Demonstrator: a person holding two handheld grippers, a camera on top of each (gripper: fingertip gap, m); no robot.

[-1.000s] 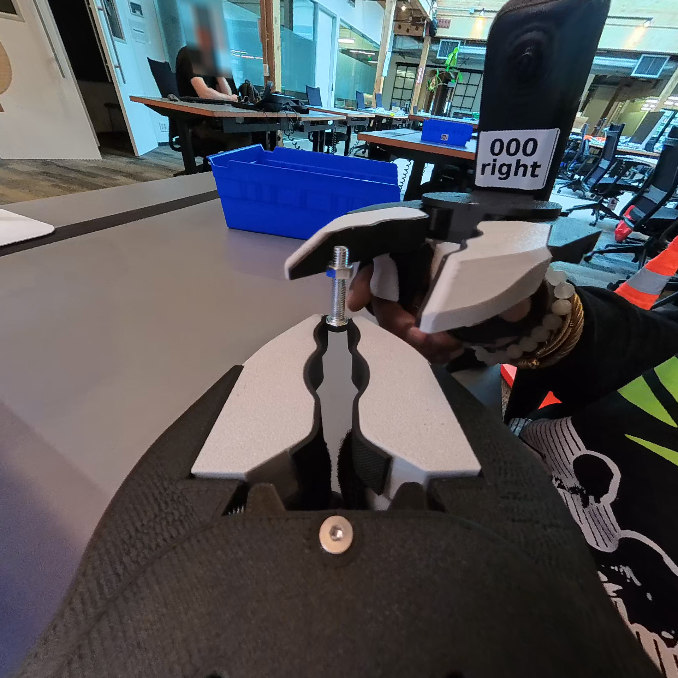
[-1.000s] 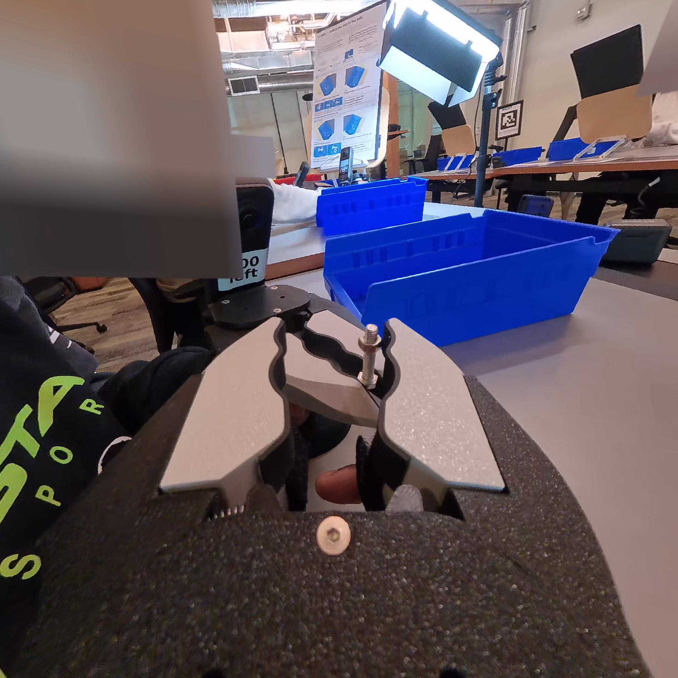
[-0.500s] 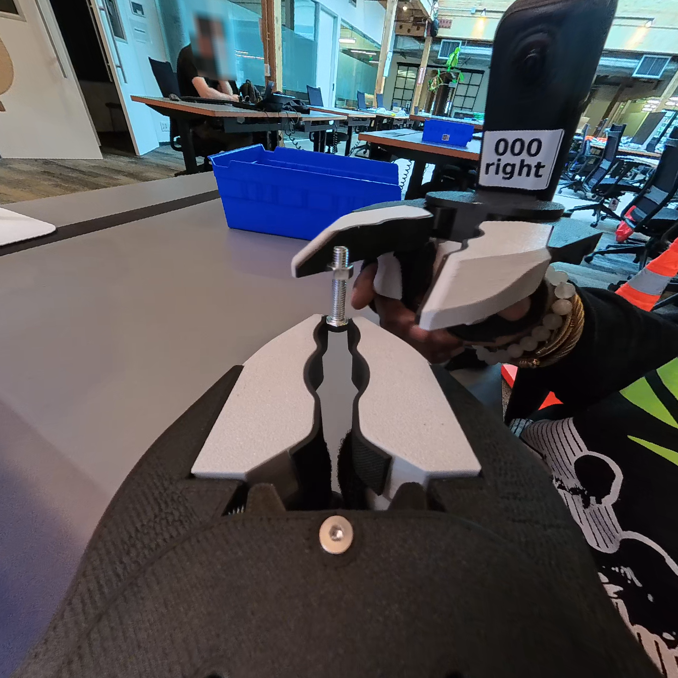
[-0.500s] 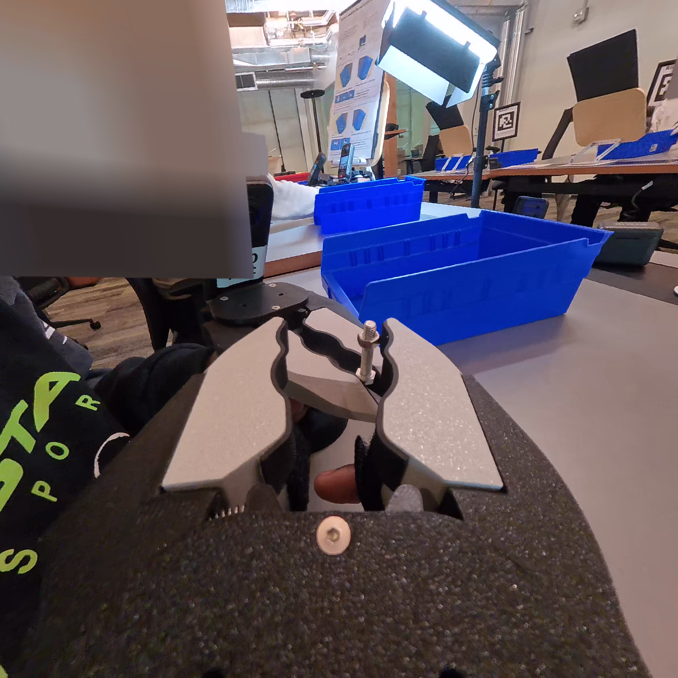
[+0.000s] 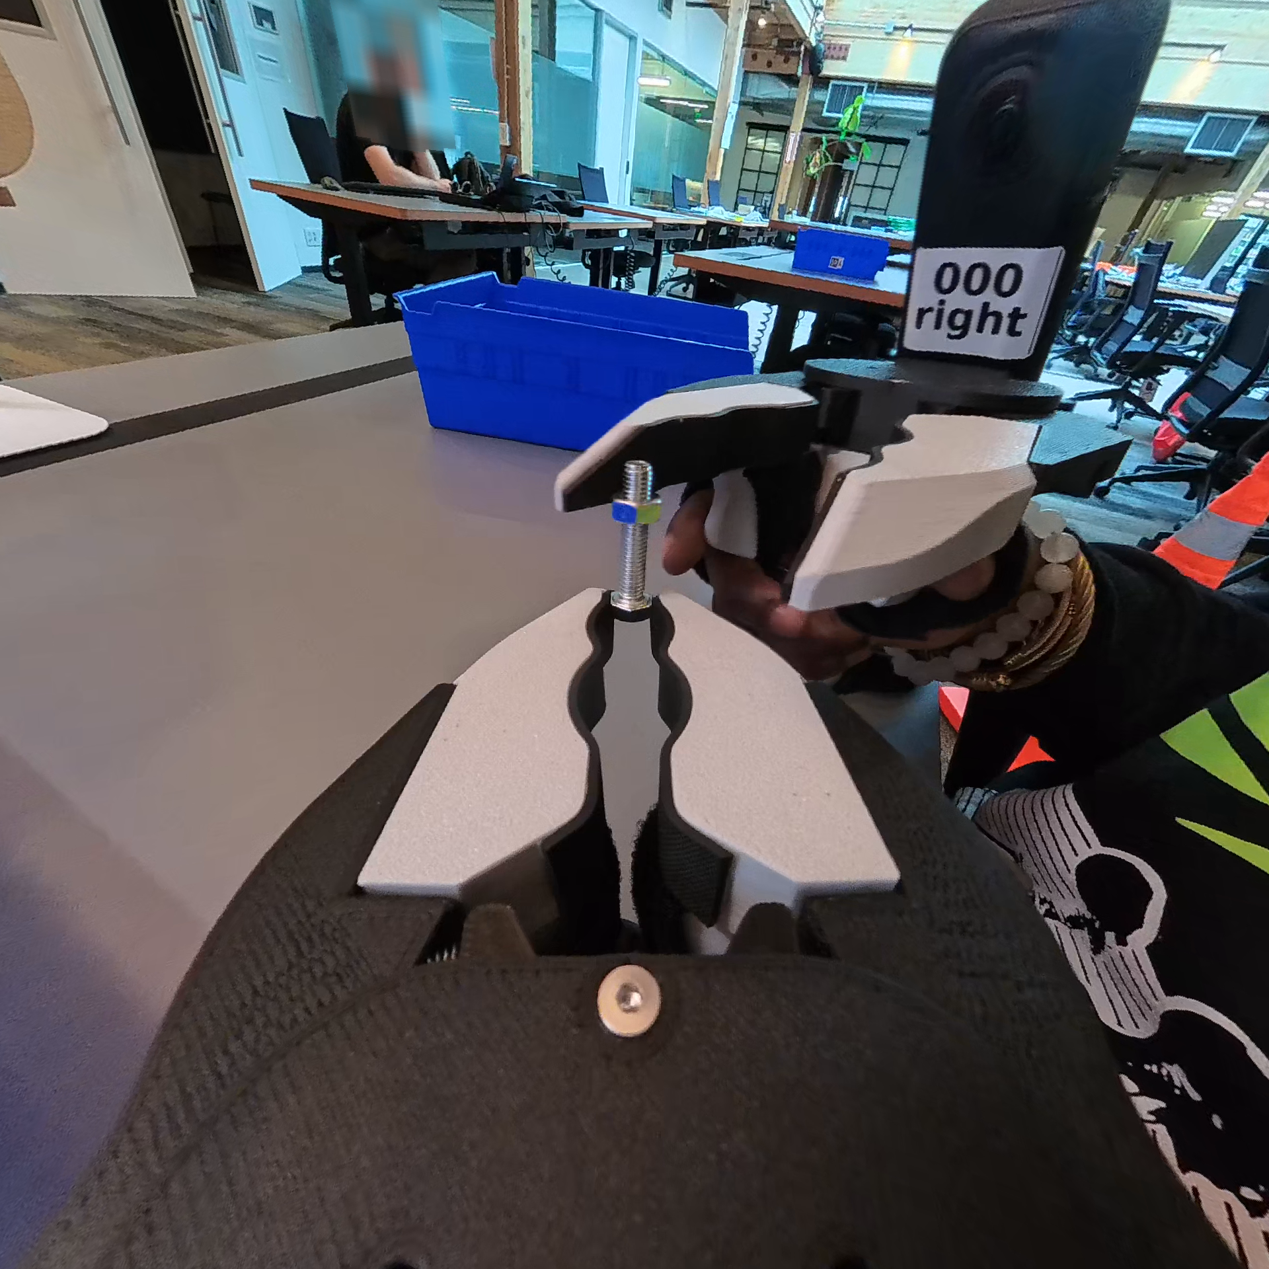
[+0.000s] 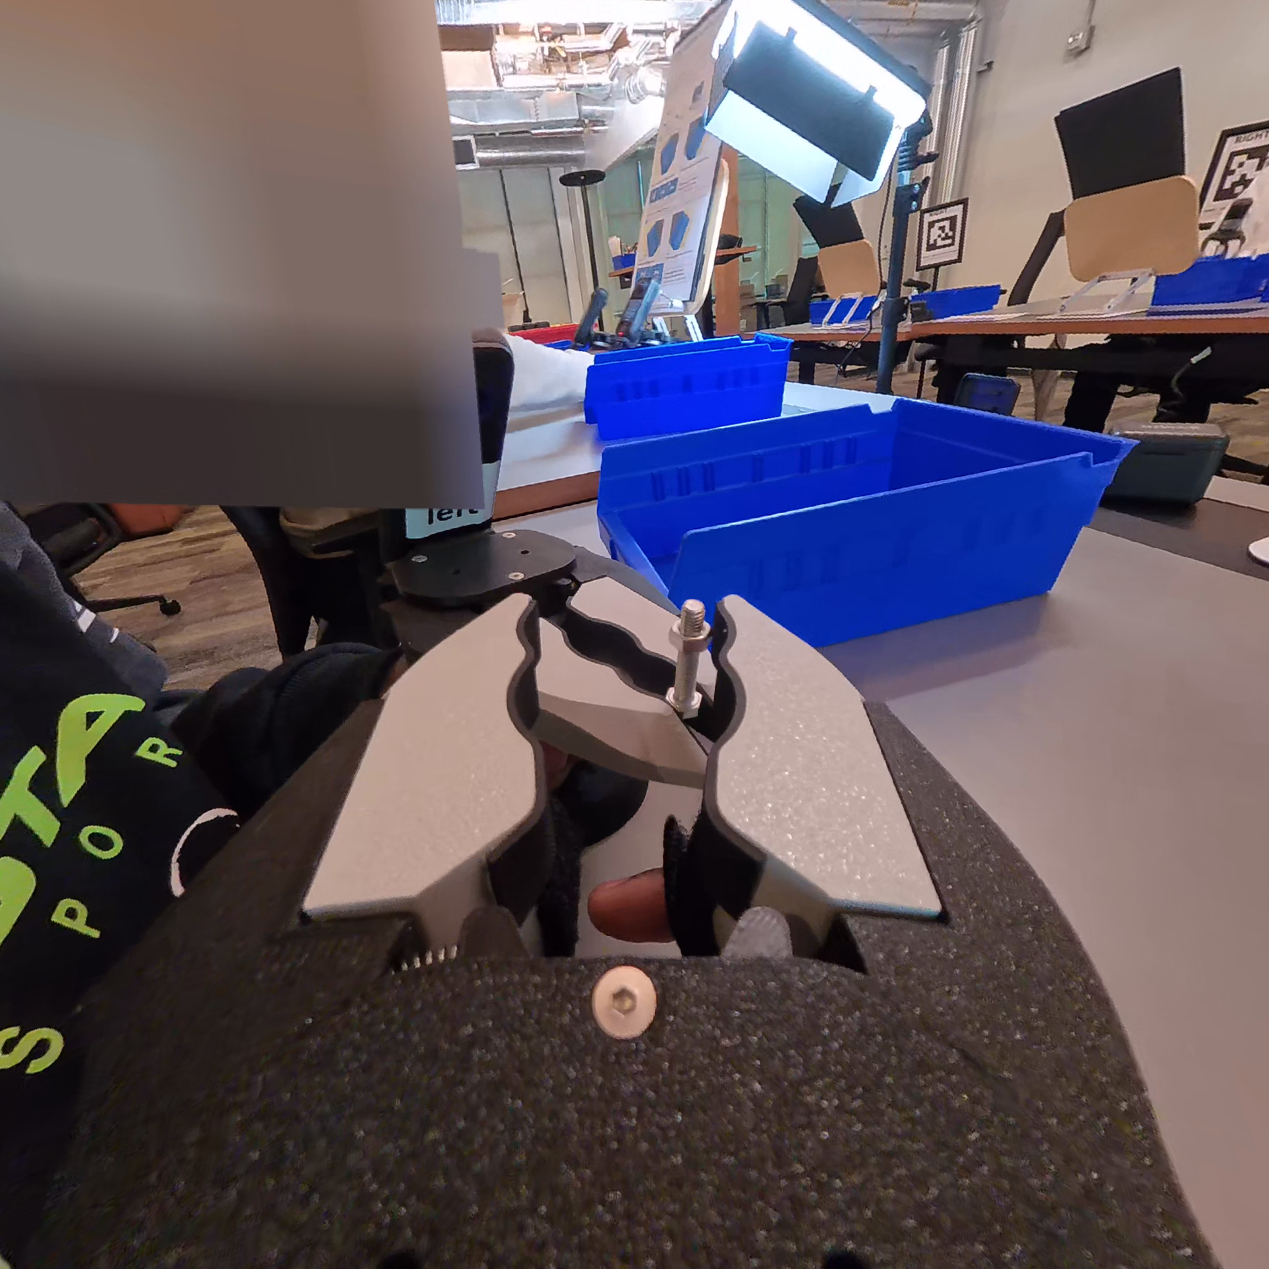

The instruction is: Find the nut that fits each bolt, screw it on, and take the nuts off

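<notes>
Left tongs (image 5: 632,608) are pinching the bolt (image 5: 635,542) upright by its head above the grey table (image 5: 240,584), while the right tongs (image 6: 700,628) are closing on the nut (image 5: 636,511) near its tip; judging by that, unscrewing is nearly finished, removal remaining.

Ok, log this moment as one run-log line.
left gripper: shut on bolt, upright | right gripper: at nut near bolt tip, grip unclear | blue bin: behind, on table

Silver threaded bolt (image 5: 633,549) upright, head down, above grey table. Nut (image 5: 636,511), silver with blue face, threaded on near top; few threads protrude above it.
</notes>
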